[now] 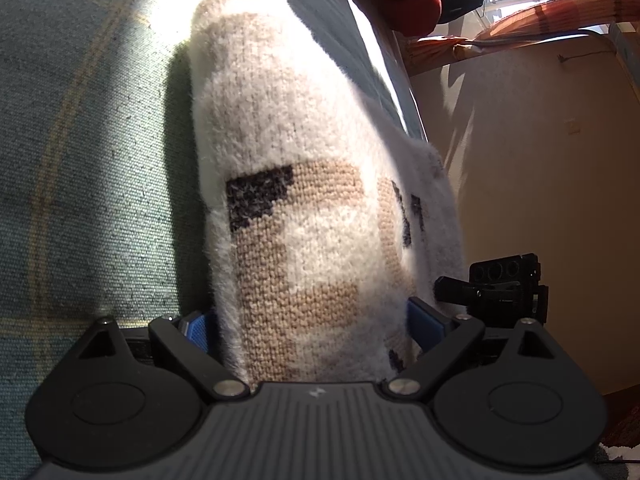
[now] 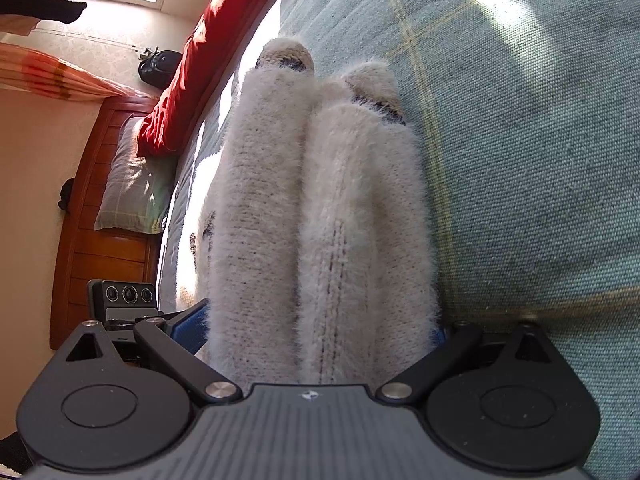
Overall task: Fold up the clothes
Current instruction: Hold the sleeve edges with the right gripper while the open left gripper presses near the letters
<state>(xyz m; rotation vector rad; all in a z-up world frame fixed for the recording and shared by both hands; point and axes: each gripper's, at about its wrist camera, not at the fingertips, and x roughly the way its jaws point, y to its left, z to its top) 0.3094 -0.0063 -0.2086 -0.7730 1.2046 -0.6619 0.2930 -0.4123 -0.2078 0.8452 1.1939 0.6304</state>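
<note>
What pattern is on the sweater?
Cream sweater with tan and black knitted blocks, clearest in the left wrist view.

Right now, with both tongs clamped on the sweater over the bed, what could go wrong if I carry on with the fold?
1. The left tongs and right tongs each hold a thick bunch of the fuzzy sweater; a layer could slip out mid-fold.
2. The sweater sits near the edge of the blanket; a pull that way may drag it off the bed.
3. The right tongs pinch two rolled folds, so the fold may come out uneven.
</note>
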